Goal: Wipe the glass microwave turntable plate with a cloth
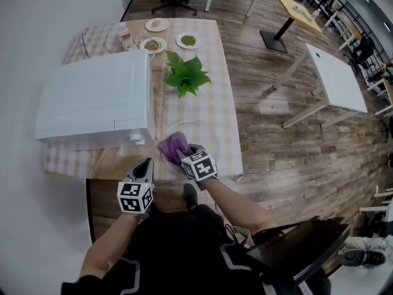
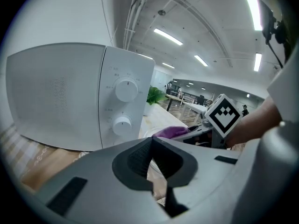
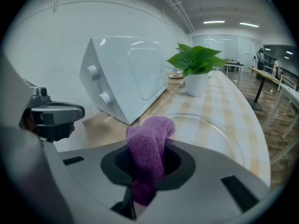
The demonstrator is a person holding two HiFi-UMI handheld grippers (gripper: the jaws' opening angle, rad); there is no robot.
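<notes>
Between the right gripper's (image 1: 184, 157) jaws sits a purple cloth (image 3: 148, 146), pinched tight, its bunched end over the glass plate's (image 3: 219, 134) edge nearest the microwave (image 1: 92, 97); contact there is hard to call. That plate lies flat on the table (image 1: 227, 112), just right of the microwave's knob end. Over to the left gripper (image 1: 146, 165): jaws pressed together on nothing, hovering in front of the microwave's knobs, clear of the plate. Alongside the microwave's right wall a leafy potted plant (image 1: 184, 72) stands upright. Beyond the microwave's back, three small dishes (image 1: 157, 24) sit on the table.
</notes>
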